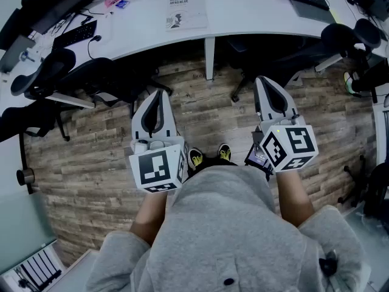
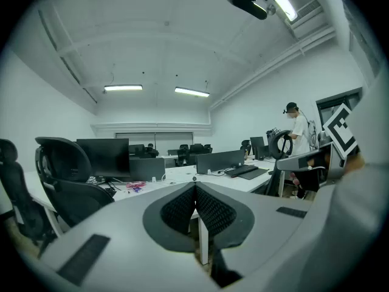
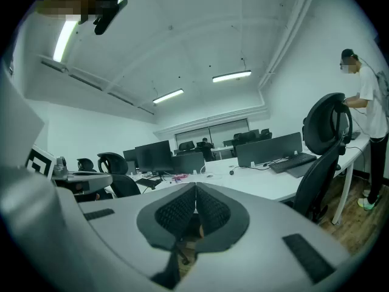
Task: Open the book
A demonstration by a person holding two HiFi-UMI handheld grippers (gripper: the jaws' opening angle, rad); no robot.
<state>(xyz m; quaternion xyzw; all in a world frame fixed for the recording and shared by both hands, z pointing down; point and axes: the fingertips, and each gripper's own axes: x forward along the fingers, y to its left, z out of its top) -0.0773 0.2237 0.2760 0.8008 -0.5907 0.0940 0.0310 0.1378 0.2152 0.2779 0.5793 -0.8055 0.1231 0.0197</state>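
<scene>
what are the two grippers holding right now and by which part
Nothing. The left gripper and right gripper both have jaws shut together with nothing between them; the book lies apart on the desk.

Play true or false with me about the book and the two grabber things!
1. The book lies on the white desk. True.
2. The left gripper is holding the book. False: its jaws are shut on nothing, and the book sits apart from it on the desk.
3. The book is open. False: it lies flat and closed, cover up.
4. In the head view, both grippers show over the wooden floor, not over the desk. True.
5. The right gripper has its jaws wide apart. False: its jaws are together, with nothing between them.
</scene>
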